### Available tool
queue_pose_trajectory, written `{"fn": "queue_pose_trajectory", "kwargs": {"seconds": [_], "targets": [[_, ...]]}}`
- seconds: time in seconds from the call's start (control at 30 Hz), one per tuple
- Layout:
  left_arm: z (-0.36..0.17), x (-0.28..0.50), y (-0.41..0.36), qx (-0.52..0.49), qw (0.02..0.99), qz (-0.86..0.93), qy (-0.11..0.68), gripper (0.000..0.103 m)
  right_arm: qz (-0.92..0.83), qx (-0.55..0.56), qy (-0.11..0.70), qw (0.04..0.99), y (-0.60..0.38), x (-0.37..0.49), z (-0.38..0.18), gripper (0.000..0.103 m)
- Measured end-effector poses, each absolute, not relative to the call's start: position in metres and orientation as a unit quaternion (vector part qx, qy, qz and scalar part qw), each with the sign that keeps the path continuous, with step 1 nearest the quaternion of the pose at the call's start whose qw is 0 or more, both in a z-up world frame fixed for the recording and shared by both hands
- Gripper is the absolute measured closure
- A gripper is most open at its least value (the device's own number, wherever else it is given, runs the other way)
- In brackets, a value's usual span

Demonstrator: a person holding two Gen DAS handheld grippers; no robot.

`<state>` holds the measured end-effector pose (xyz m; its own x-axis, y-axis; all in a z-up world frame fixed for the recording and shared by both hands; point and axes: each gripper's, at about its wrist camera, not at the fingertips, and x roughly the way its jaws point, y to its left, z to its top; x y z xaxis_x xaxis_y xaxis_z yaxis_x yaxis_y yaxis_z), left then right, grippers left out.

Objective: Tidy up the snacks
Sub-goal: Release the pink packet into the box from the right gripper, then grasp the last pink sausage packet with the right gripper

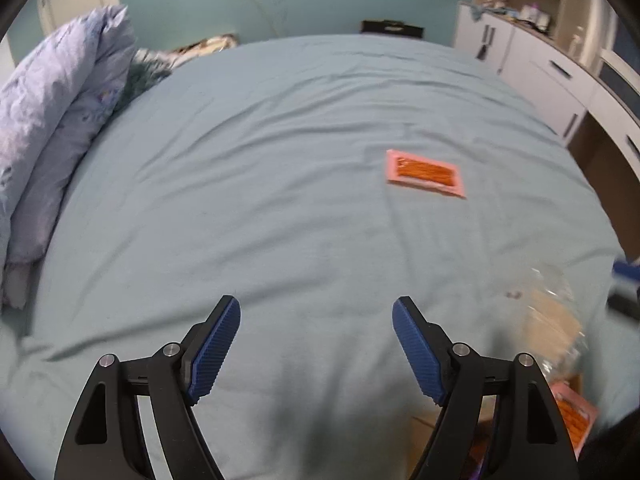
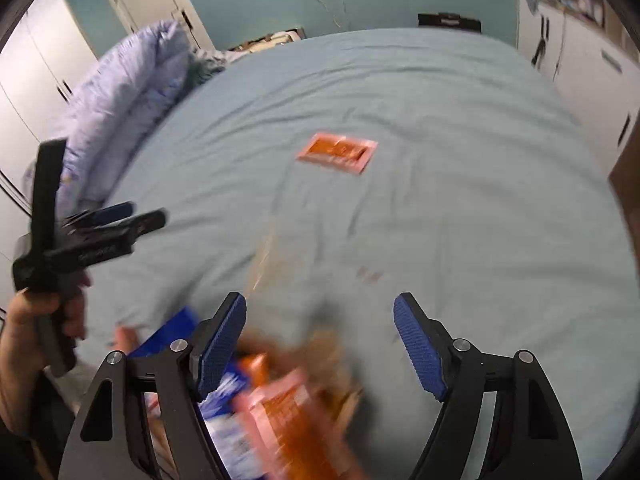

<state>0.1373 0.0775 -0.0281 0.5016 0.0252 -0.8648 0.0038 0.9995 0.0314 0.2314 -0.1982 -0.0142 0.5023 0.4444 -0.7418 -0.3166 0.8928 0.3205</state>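
A pink and orange snack packet (image 1: 426, 174) lies flat on the light blue bed sheet, right of middle; it also shows in the right wrist view (image 2: 337, 153). My left gripper (image 1: 316, 312) is open and empty, hovering over the sheet short of the packet. My right gripper (image 2: 320, 308) is open and empty. Below it, blurred, are a pink-orange packet (image 2: 288, 412), a blue and white packet (image 2: 228, 396) and a clear bag with tan contents (image 2: 332, 360). The clear bag (image 1: 556, 320) and another orange packet (image 1: 574, 414) show at the lower right of the left wrist view.
A bunched lilac duvet (image 1: 56, 128) lies along the bed's left side. White cabinets (image 1: 532, 64) stand to the right. A cardboard box edge (image 1: 424, 428) sits under my left gripper's right finger. The left gripper and the hand holding it (image 2: 72, 240) show at the right wrist view's left.
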Motion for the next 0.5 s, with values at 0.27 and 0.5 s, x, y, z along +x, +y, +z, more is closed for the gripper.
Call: {"fn": "queue_pose_trajectory", "kwargs": {"seconds": [0.27,0.5], "targets": [[-0.053,0.148,0.104,-0.070,0.842,-0.005,0.535,0.024,0.185,-0.050,0.498,0.846,-0.095,0.372,-0.028,0.027],[-0.061,0.157,0.116,-0.127,0.834,-0.006,0.537,0.024,0.202,-0.221,0.544,0.784,0.021,0.456,-0.095,0.027]]}}
